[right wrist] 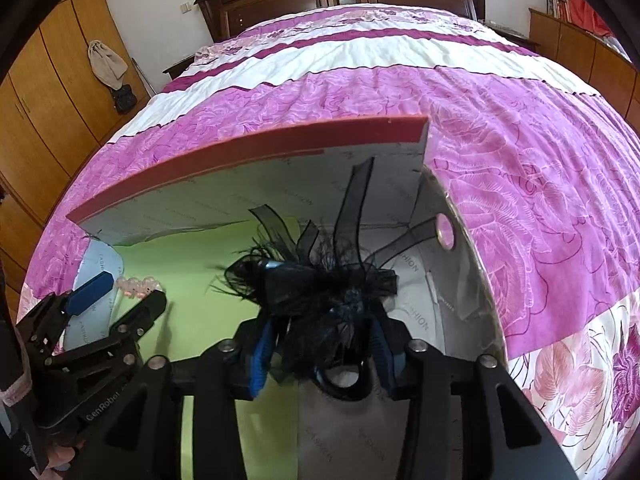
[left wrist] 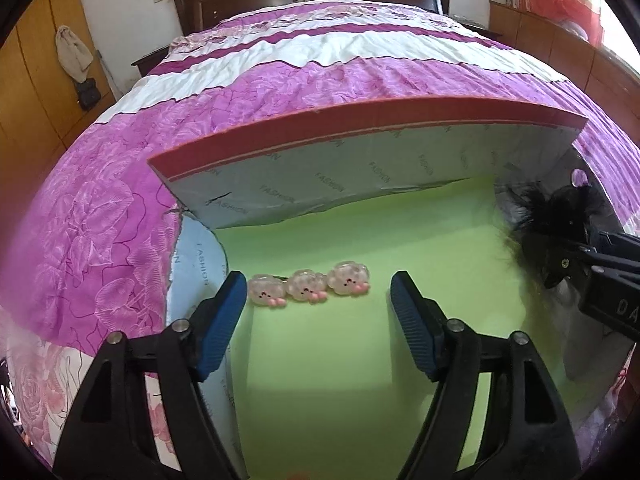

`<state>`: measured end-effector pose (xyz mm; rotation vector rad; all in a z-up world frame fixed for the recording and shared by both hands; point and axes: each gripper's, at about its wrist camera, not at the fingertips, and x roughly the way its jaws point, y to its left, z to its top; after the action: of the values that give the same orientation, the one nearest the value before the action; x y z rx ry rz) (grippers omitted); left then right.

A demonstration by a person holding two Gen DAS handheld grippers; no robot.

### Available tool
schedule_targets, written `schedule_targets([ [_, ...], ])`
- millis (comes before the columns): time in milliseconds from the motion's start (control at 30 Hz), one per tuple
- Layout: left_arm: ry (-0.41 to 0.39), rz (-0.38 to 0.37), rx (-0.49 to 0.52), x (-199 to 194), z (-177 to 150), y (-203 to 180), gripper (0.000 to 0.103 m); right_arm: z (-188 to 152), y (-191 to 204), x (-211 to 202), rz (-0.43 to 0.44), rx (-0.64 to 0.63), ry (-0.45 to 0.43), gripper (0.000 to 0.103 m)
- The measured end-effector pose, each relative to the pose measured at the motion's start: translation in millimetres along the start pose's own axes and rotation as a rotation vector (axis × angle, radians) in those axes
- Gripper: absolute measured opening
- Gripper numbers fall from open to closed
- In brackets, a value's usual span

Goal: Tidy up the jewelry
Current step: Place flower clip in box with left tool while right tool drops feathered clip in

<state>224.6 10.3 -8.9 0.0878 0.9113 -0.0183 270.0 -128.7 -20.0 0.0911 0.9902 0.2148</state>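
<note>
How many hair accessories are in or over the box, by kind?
Pink cloud-shaped clips: 3
Black feathered ribbon piece: 1
Total: 4

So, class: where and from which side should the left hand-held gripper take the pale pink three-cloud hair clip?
Grip the pale pink three-cloud hair clip across its narrow width at the middle cloud, coming from above: it lies flat on the green box lining.

Left gripper (left wrist: 318, 294), black with ribbed blue pads (left wrist: 224, 320): pitched steeply downward, jaws standing well apart, nothing between them. Right gripper (right wrist: 320, 344), same black build with blue pads (right wrist: 262, 354): pitched steeply downward beside the left unit, jaws partly closed about a black feathered ribbon hair ornament (right wrist: 316, 292).
</note>
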Motion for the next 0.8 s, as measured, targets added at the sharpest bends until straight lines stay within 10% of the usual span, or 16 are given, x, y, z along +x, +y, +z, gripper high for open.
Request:
schedule_targets([
  [267, -0.005, -0.078, -0.077, -17, 0, 10, 0.068, -5, 8, -31, 0.021, -0.030, -0.066, 0.070],
  [800, -0.121, -0.127, -0.088, -87, -12, 18, 0.068, -33, -1, -112, 0.093, 0.001, -0.210, 0.071],
])
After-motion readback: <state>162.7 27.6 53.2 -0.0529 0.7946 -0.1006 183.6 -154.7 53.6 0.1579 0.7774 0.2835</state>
